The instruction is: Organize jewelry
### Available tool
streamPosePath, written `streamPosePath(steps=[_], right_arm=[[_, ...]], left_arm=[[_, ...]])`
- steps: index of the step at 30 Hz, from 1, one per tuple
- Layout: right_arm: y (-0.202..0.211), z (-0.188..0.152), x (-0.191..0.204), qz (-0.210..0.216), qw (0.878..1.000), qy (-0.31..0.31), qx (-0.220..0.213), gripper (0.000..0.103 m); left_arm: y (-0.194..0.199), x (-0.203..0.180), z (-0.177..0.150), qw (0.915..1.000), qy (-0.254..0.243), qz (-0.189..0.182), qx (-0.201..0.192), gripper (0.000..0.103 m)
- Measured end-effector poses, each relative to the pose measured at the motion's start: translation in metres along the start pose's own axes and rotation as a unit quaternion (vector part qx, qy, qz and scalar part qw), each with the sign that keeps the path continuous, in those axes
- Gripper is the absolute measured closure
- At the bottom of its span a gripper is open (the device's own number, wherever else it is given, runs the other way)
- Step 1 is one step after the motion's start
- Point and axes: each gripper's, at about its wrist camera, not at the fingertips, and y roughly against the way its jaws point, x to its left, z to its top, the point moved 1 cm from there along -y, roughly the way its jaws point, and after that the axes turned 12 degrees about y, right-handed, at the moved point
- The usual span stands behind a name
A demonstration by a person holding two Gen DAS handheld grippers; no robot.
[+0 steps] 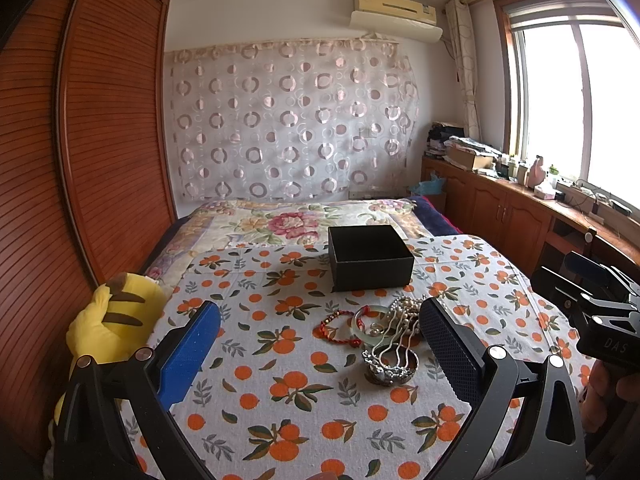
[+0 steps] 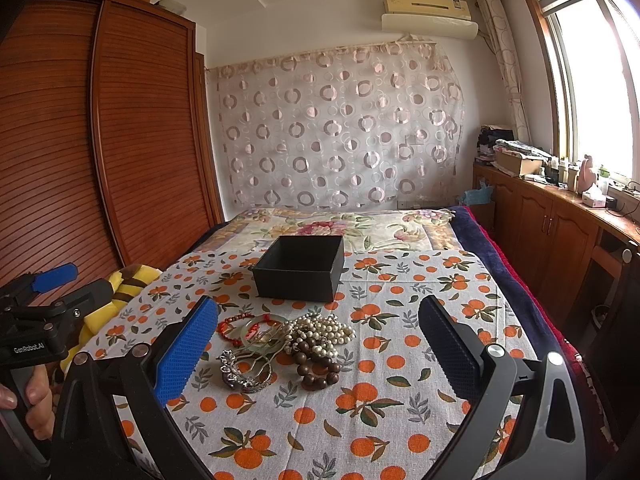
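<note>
A pile of jewelry lies on the orange-print cloth [image 1: 280, 380]: a red bead bracelet [image 1: 336, 330], a pale jade bangle [image 1: 370, 326], a pearl necklace [image 1: 404, 312] and a silver bracelet [image 1: 390, 370]. The right wrist view also shows the pearl necklace [image 2: 324, 330], a brown wooden bead bracelet [image 2: 316, 364], the silver bracelet [image 2: 244, 372] and the red bracelet [image 2: 236, 322]. Behind the pile stands an open, empty-looking black box [image 1: 370, 258] [image 2: 300, 268]. My left gripper [image 1: 320, 308] is open above the cloth, short of the pile. My right gripper [image 2: 320, 306] is open too, holding nothing.
A yellow striped plush toy [image 1: 108, 320] lies at the cloth's left edge, next to a slatted wooden wardrobe [image 1: 100, 140]. A floral blanket [image 1: 288, 220] covers the bed beyond the box. Wooden cabinets [image 2: 560, 232] under the window line the right side.
</note>
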Motion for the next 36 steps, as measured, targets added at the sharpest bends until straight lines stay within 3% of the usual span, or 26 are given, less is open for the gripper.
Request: streamPosePath(steps=[7, 17, 29, 36], right_arm=[[0.000, 0.000, 0.000, 0.001, 1.000, 0.001, 0.001, 0.002], [-0.020, -0.013, 0.004, 0.026, 0.999, 0.000, 0.032, 0.003], [-0.066, -0.049, -0.001, 0.053, 0.993, 0.029, 0.101, 0.032], [-0.089, -0.063, 0.003, 0.056, 0.989, 0.048, 0.131, 0.034]], left_arm=[[0.001, -0.002, 0.001, 1.0000, 0.000, -0.003, 0.005, 0.006], [-0.026, 0.001, -0.018, 0.9979, -0.003, -0.022, 0.061, 0.006], [-0.074, 0.000, -0.051, 0.9889, -0.023, -0.044, 0.140, 0.006], [-0.098, 0.003, -0.065, 0.9812, -0.012, -0.068, 0.180, 0.008]])
